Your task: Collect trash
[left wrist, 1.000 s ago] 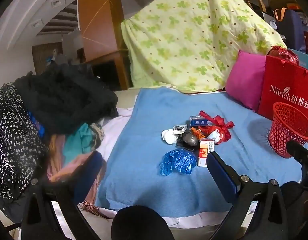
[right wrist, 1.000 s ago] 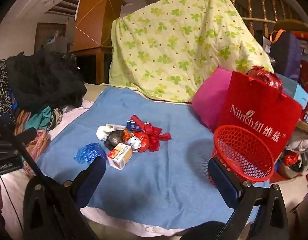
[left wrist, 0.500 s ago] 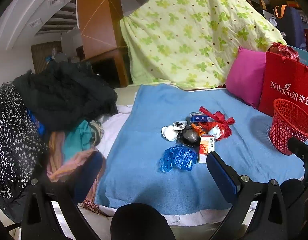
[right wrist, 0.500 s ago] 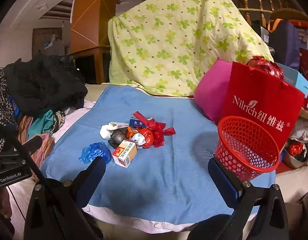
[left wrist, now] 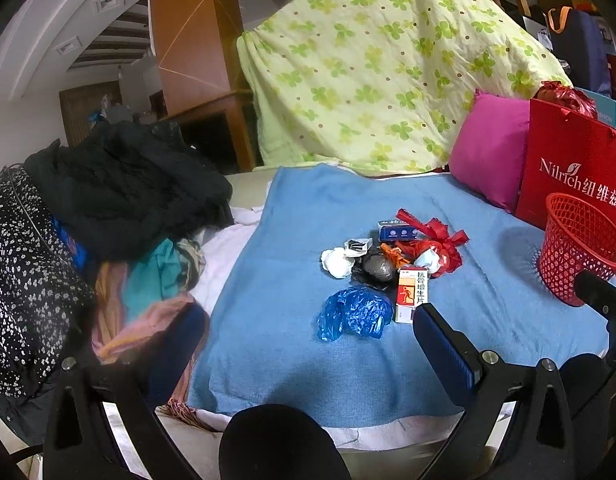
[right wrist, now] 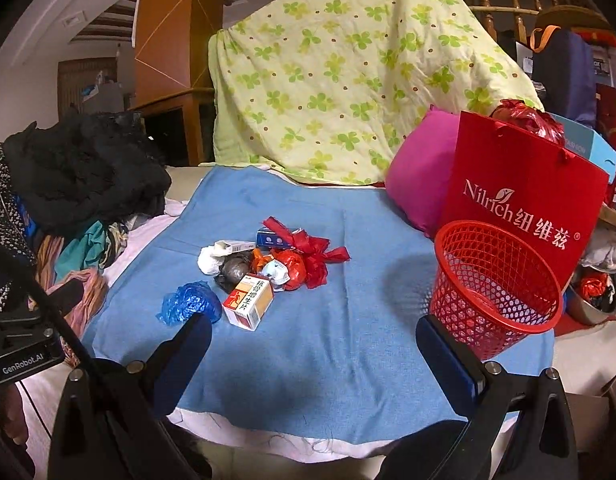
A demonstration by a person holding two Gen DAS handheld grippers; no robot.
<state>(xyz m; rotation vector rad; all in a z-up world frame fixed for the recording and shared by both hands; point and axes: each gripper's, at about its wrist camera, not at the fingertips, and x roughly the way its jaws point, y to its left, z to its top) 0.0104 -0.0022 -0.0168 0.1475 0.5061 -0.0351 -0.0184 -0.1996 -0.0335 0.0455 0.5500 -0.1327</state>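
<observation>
A heap of trash lies mid-way across the blue blanket [left wrist: 291, 360] [right wrist: 348, 360]: a crumpled blue plastic bag [left wrist: 354, 314] [right wrist: 189, 303], an orange-and-white medicine box [left wrist: 412, 295] [right wrist: 248, 300], a black bag [left wrist: 375, 268], white tissue [left wrist: 335, 261] [right wrist: 208, 260], a small blue box [left wrist: 396, 231] and red ribbon and wrappers [left wrist: 436, 242] [right wrist: 310, 256]. A red mesh basket [left wrist: 578, 256] [right wrist: 494, 288] stands at the right. My left gripper [left wrist: 308, 336] hangs open just short of the blue bag. My right gripper [right wrist: 314, 344] is open over bare blanket, with the basket beside its right finger.
A pile of dark and patterned clothes [left wrist: 87, 216] [right wrist: 67, 184] fills the left side. A green-flowered quilt [left wrist: 388, 72] stands behind, with a pink pillow [left wrist: 490, 148] and a red paper bag [left wrist: 572, 168] [right wrist: 520, 196] at the right. The blanket's near edge lies beneath the grippers.
Both cameras have drifted slightly; the trash heap and basket sit a little lower and closer in view. Both grippers stay open and nothing has been taken hold of.
</observation>
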